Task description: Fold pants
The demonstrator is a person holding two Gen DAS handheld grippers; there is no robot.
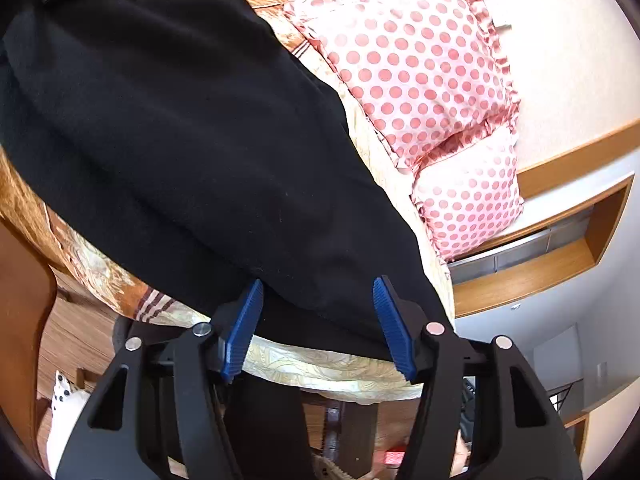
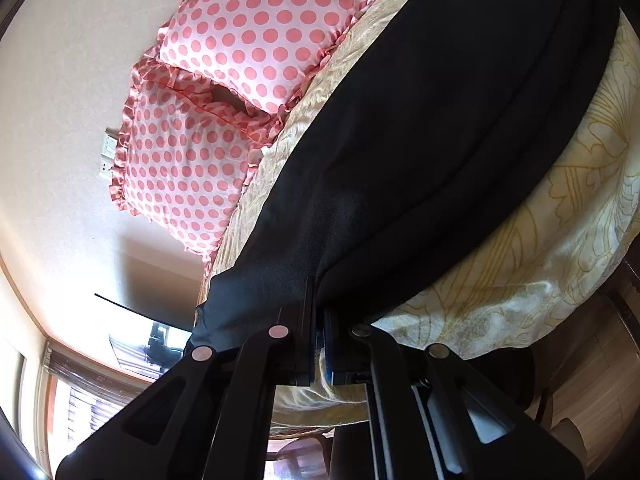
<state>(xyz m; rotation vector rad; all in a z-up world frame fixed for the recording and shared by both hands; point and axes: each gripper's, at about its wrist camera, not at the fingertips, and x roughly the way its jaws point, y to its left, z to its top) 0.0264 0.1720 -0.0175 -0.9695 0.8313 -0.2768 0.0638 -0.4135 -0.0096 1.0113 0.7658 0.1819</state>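
Black pants (image 1: 168, 120) lie spread on a bed with a cream and orange floral cover (image 1: 320, 372). In the left wrist view my left gripper (image 1: 318, 292) is open, its blue pads (image 1: 244, 328) on either side of the pants' near edge, with cloth lying between them. In the right wrist view the pants (image 2: 440, 140) stretch away across the bed. My right gripper (image 2: 318, 292) is shut on the near edge of the pants, pinching a fold of black cloth between its jaws.
Two pink polka-dot pillows (image 1: 420, 72) lie at the head of the bed against a pale wall; they also show in the right wrist view (image 2: 224, 92). A wooden shelf ledge (image 1: 560, 216) runs beside the bed. The bed cover (image 2: 540, 260) hangs over the near edge.
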